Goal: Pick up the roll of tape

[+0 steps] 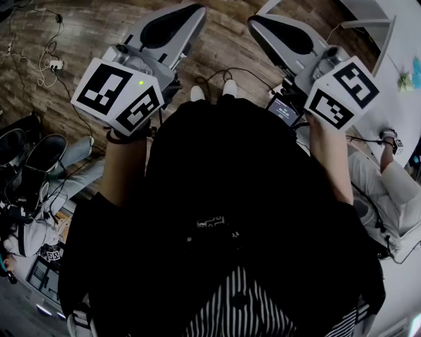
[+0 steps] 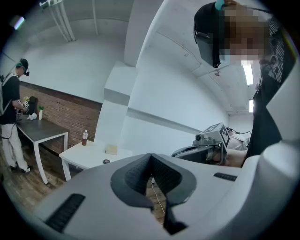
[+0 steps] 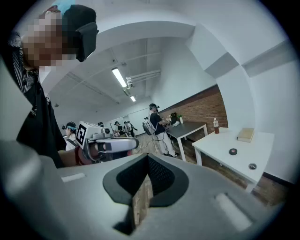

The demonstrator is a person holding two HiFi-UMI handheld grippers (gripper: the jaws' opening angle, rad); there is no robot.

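Note:
The roll of tape [image 3: 233, 151] is a small dark ring lying flat on a white table [image 3: 243, 154], far off at the right of the right gripper view. In the left gripper view the same roll [image 2: 107, 161] is a dark dot on that table [image 2: 89, 157]. Both grippers are held in the air over a wooden floor, far from the table. My left gripper [image 2: 151, 157] is shut with nothing between its pads, and so is my right gripper [image 3: 148, 157]. In the head view the left gripper [image 1: 187, 14] and right gripper [image 1: 264, 21] point forward, side by side.
On the white table stand a small bottle [image 3: 215, 125], a flat box [image 3: 245, 135] and a little silver disc [image 3: 252, 166]. A dark table [image 3: 187, 127] with people [image 3: 157, 126] beside it stands along a brick wall. Cables [image 1: 46, 62] lie on the floor.

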